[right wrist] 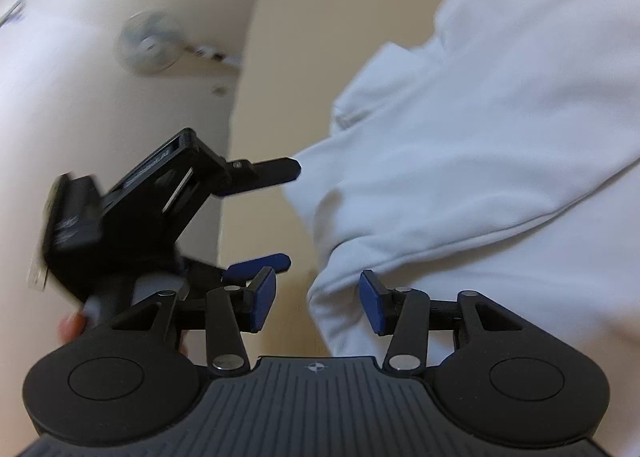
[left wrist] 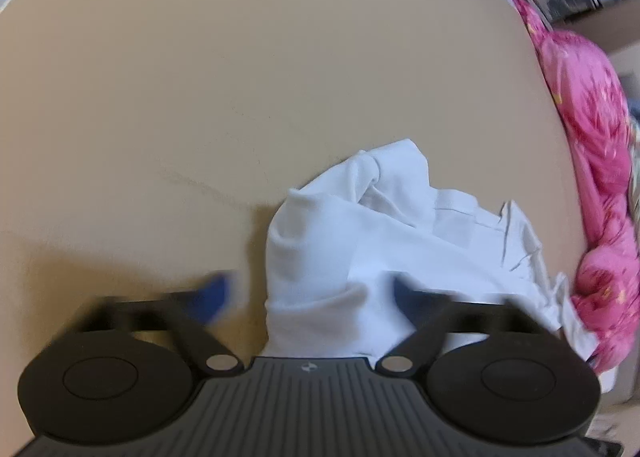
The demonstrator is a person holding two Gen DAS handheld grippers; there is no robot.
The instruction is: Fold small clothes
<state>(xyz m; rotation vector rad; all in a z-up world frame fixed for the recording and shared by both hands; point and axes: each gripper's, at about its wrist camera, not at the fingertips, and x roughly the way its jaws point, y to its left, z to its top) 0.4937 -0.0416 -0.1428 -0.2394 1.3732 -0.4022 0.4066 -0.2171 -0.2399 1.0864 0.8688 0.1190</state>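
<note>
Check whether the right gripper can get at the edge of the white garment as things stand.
Probably yes. The right gripper has its jaws apart, and the white garment already has its edge lying between them on the table. Nothing covers it; the left gripper sits off to one side.

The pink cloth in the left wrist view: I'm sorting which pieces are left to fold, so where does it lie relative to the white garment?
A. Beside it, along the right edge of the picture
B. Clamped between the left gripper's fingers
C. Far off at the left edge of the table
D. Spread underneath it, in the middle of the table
A: the pink cloth is bunched along the right edge, next to the crumpled white garment.
</note>
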